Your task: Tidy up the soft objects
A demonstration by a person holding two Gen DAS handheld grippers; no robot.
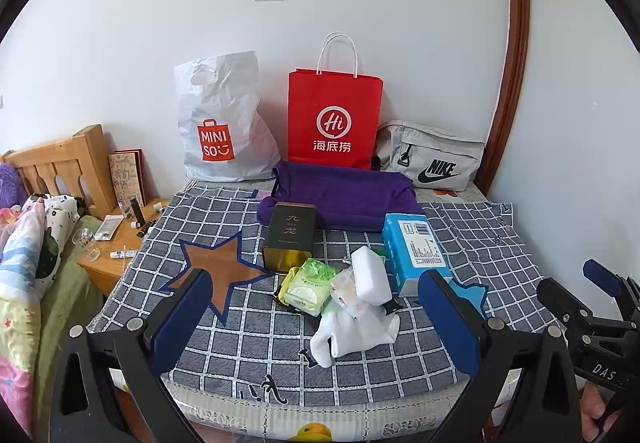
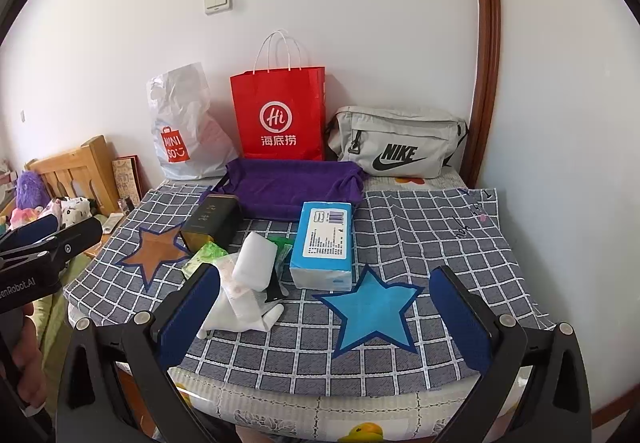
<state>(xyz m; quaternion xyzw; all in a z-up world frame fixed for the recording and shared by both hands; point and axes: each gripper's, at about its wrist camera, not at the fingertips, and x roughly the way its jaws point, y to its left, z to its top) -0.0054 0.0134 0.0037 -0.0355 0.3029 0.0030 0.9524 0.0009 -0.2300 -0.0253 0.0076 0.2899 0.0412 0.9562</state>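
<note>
A pile of small things lies on the checked cloth (image 1: 248,339): a white sponge block (image 1: 370,275), white socks (image 1: 352,335), a green wipes pack (image 1: 310,285), a blue tissue pack (image 1: 414,251) and a dark tin (image 1: 290,237). A purple cloth tray (image 1: 344,195) sits behind them. My left gripper (image 1: 316,323) is open and empty, just in front of the pile. My right gripper (image 2: 324,323) is open and empty, above the blue star (image 2: 370,313), with the socks (image 2: 240,315), sponge (image 2: 256,261) and tissue pack (image 2: 324,243) ahead to its left.
A Miniso plastic bag (image 1: 220,127), a red paper bag (image 1: 334,119) and a grey Nike bag (image 1: 434,159) stand against the wall. An orange star (image 1: 224,271) is on the cloth. A wooden nightstand (image 1: 108,263) with small bottles is at the left.
</note>
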